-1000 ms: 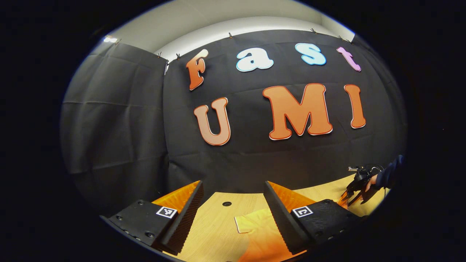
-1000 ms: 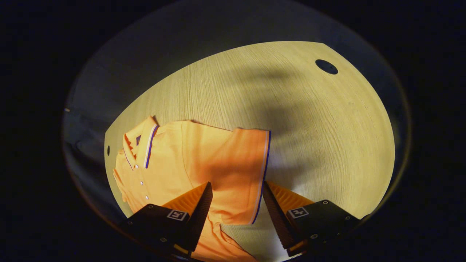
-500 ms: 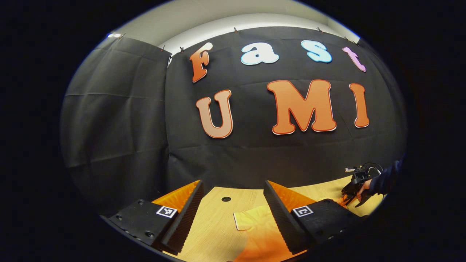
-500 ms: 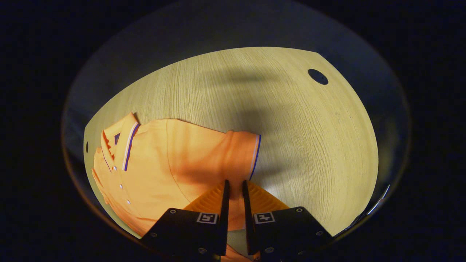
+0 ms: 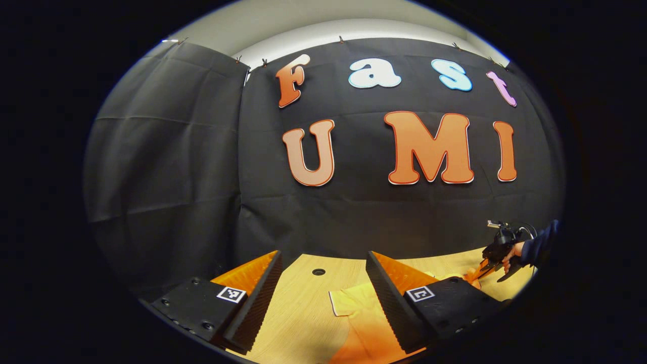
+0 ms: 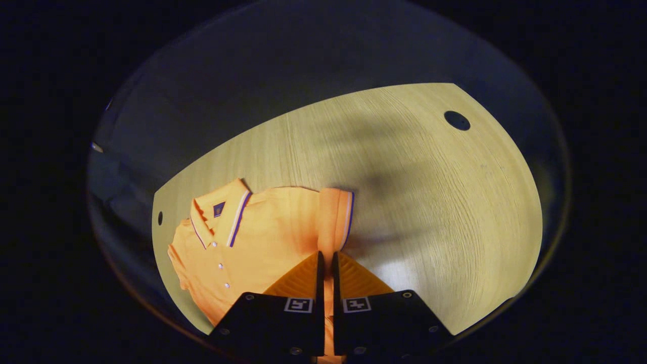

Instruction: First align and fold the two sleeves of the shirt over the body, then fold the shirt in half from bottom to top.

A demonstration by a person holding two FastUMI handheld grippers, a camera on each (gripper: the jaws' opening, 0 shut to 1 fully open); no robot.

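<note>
An orange polo shirt (image 6: 263, 232) with a striped collar lies on the wooden table (image 6: 429, 202). In the right gripper view my right gripper (image 6: 326, 260) is shut on the shirt's sleeve (image 6: 334, 217), which is lifted and bunched toward the body. In the left gripper view my left gripper (image 5: 323, 263) is open above the table, with the other sleeve (image 5: 351, 303) lying below and between its fingers. Far right there, the right gripper (image 5: 488, 265) and a hand (image 5: 510, 251) hold orange cloth.
Black cloth walls (image 5: 162, 167) close the booth behind the table. The tabletop has a round hole (image 5: 318, 272) near its far edge, and another hole (image 6: 457, 120) lies beyond the shirt. Bare wood stretches to the right of the shirt.
The right gripper went from open around the sleeve to shut on it, then pulled the sleeve up and toward the shirt's body. The left gripper has stayed open and shifted only slightly.
</note>
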